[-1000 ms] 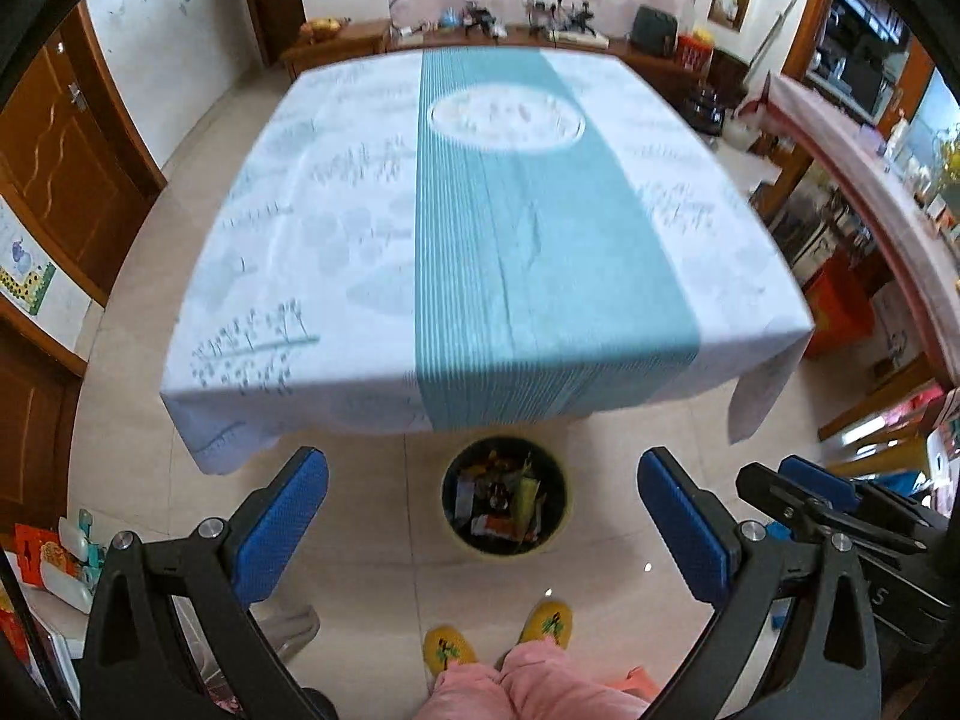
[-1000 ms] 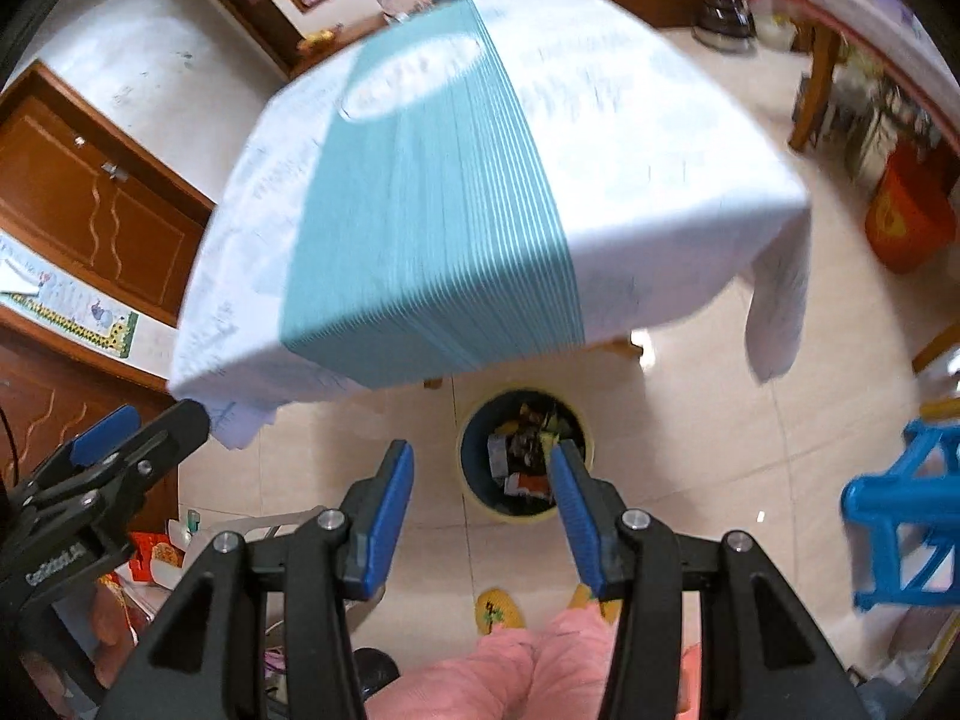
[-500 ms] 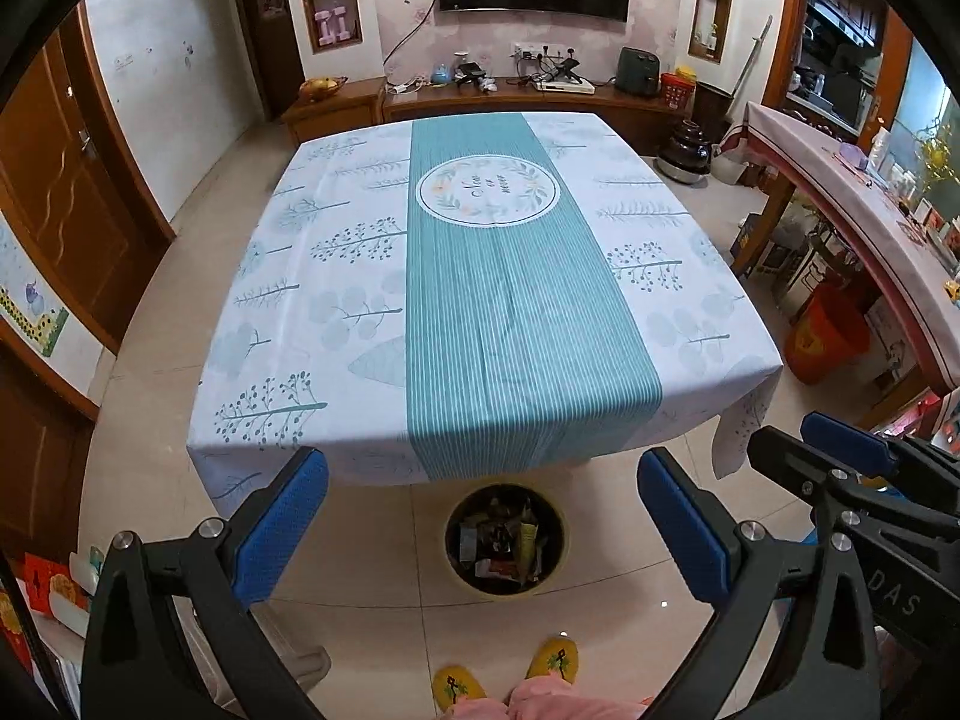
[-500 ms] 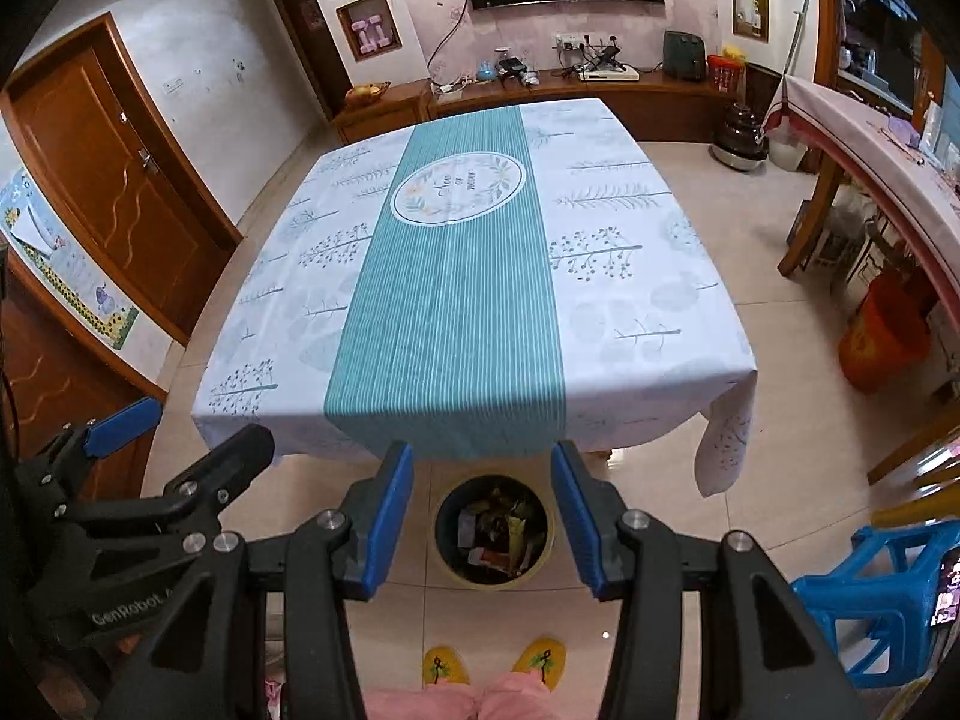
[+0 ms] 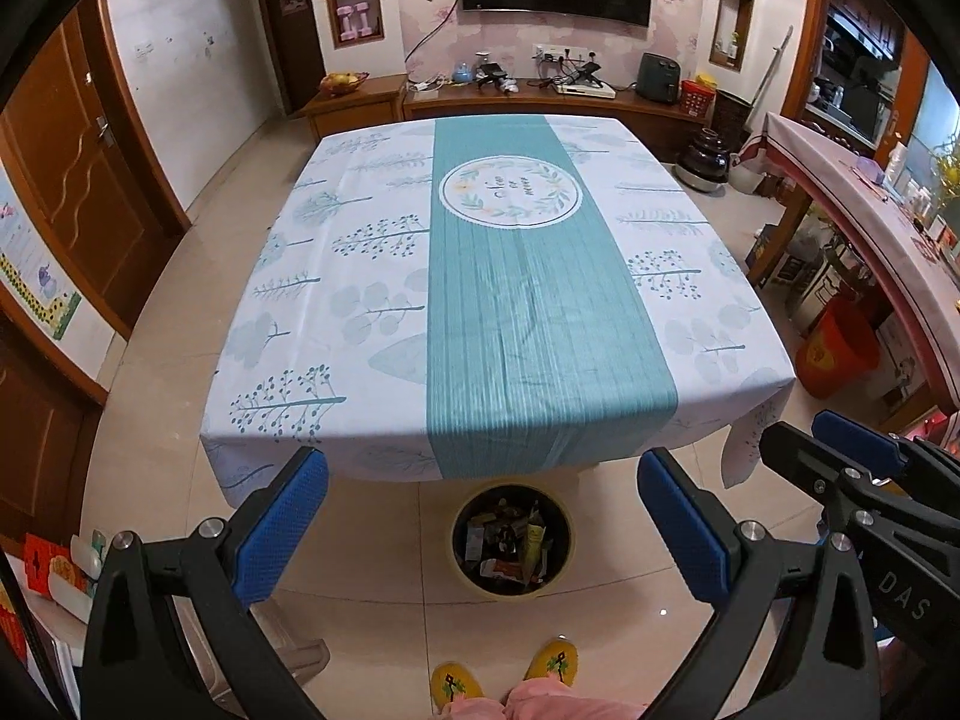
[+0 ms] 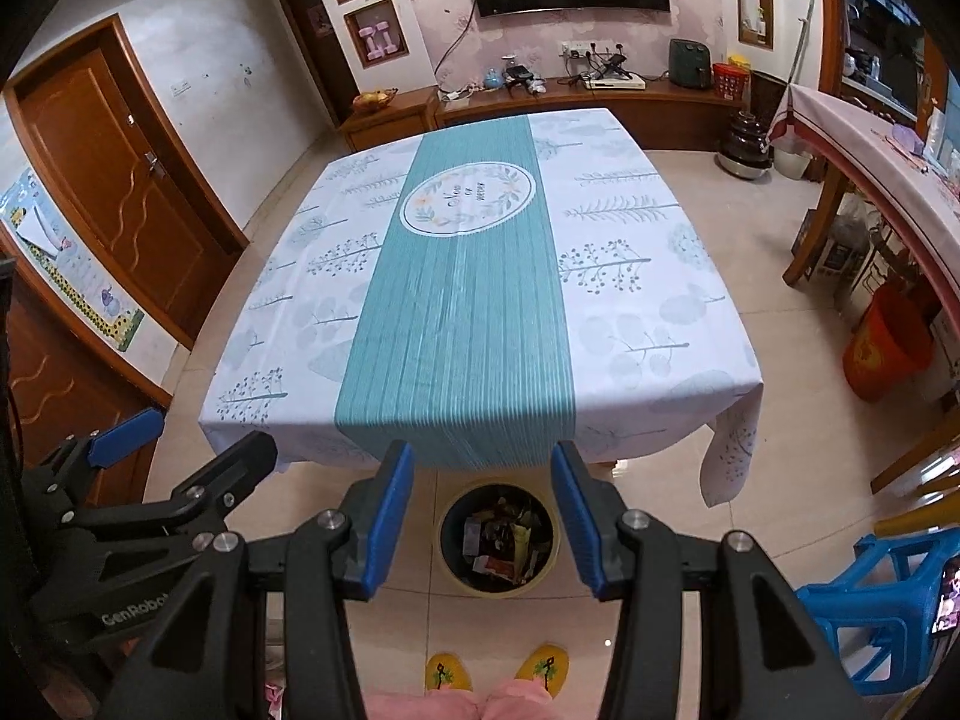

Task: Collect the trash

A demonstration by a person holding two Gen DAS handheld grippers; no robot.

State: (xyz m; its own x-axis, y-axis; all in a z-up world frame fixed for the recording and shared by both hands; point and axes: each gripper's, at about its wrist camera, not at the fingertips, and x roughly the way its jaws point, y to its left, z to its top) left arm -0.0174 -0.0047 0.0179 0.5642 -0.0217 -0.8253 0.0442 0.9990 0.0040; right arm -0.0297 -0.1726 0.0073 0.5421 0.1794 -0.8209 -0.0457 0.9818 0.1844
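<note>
A round yellow-rimmed trash bin (image 5: pixel 512 540) stands on the floor just in front of the table's near edge, holding several wrappers and packets; it also shows in the right wrist view (image 6: pixel 498 537). My left gripper (image 5: pixel 483 531) is wide open and empty, held above the bin. My right gripper (image 6: pixel 482 513) is open and empty, also above the bin. The table (image 5: pixel 336 324) with its white and teal cloth (image 6: pixel 630 312) carries no loose items in either view.
An orange bucket (image 5: pixel 837 354) stands on the floor at the right beside a long side table (image 5: pixel 864 228). A blue plastic stool (image 6: pixel 870 618) is at the near right. Wooden doors (image 6: pixel 120 180) line the left wall. My yellow slippers (image 5: pixel 504 675) are below.
Both grippers have tilted up and drawn back from the bin, so the whole table top and the far wall now show. Both stayed open and empty.
</note>
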